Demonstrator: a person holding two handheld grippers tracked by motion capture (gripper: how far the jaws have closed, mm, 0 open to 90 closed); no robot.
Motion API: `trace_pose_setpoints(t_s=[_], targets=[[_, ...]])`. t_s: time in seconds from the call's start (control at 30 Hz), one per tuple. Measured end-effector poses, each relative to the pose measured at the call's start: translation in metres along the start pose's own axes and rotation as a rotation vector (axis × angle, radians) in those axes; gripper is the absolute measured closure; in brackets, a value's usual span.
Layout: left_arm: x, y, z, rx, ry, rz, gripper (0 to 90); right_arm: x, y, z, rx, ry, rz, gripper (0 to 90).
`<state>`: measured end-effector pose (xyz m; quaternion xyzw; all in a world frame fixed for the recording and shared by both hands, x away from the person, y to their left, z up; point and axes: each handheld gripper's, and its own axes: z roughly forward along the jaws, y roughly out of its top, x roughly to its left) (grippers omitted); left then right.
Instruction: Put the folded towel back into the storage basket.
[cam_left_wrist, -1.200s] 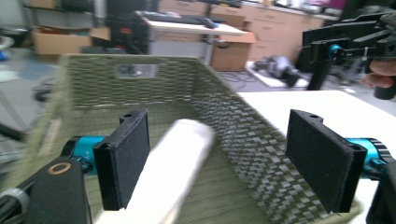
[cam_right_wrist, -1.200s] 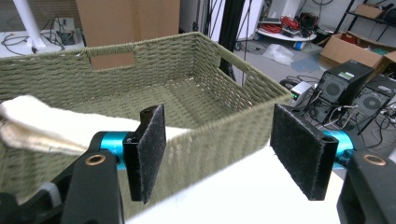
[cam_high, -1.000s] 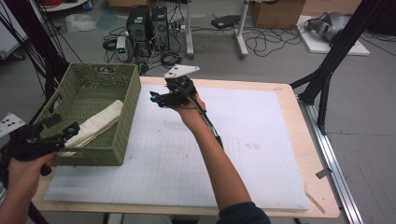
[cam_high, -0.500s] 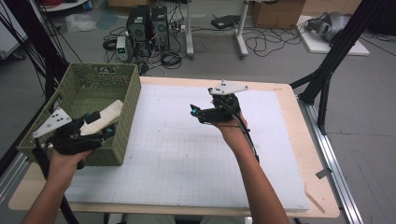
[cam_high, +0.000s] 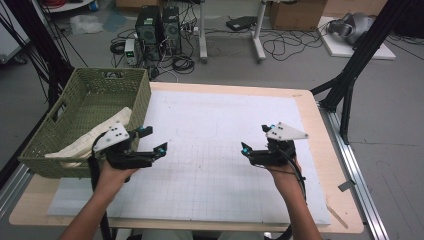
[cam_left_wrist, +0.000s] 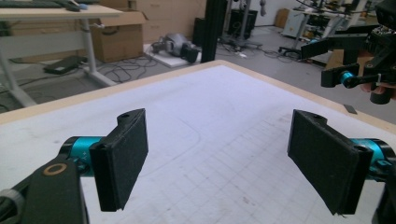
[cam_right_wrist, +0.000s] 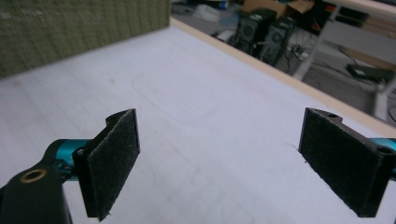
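Both grippers empty over the white grid mat.
Green woven basket at the mat's left edge holds a cream cloth (partly hidden). Left gripper just beside the basket, jaws spread; right gripper well apart, jaws spread wide.

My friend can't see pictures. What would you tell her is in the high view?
A person's two hands each hold an open, empty tool over a white gridded mat on a wooden table: the left tool near a green woven basket, the right tool out over the mat. A cream folded cloth lies in the basket.
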<state>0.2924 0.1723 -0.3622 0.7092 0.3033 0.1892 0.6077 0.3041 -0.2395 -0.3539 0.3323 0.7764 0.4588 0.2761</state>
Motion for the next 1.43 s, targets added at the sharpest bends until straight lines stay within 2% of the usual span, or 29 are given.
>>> trace_pose_setpoints(t_s=[0.17,0.27,0.37,0.47,0.6,0.87,1.43], targets=[[-0.011,-0.008,0.016,0.019,-0.013,0.026,22.3,-0.005,-0.029,-0.018,0.001,-0.032,0.039,11.7],[-0.015,-0.012,0.019,0.015,-0.017,0.030,22.7,-0.005,-0.045,-0.025,0.016,-0.047,0.062,11.7],[-0.018,-0.019,0.020,0.008,-0.027,0.025,23.0,-0.002,-0.055,-0.029,0.028,-0.060,0.065,11.7],[-0.018,-0.028,0.021,0.025,-0.028,0.018,22.9,0.002,-0.062,-0.031,0.028,-0.070,0.073,11.7],[-0.017,-0.037,0.020,0.036,-0.023,0.013,22.9,0.004,-0.063,-0.030,0.042,-0.076,0.057,11.7],[-0.019,-0.048,0.020,0.068,-0.024,0.022,23.0,0.006,-0.070,-0.026,0.060,-0.070,0.059,11.6],[-0.017,-0.052,0.022,0.088,-0.013,0.013,22.9,0.004,-0.072,-0.026,0.039,-0.076,0.068,11.7]])
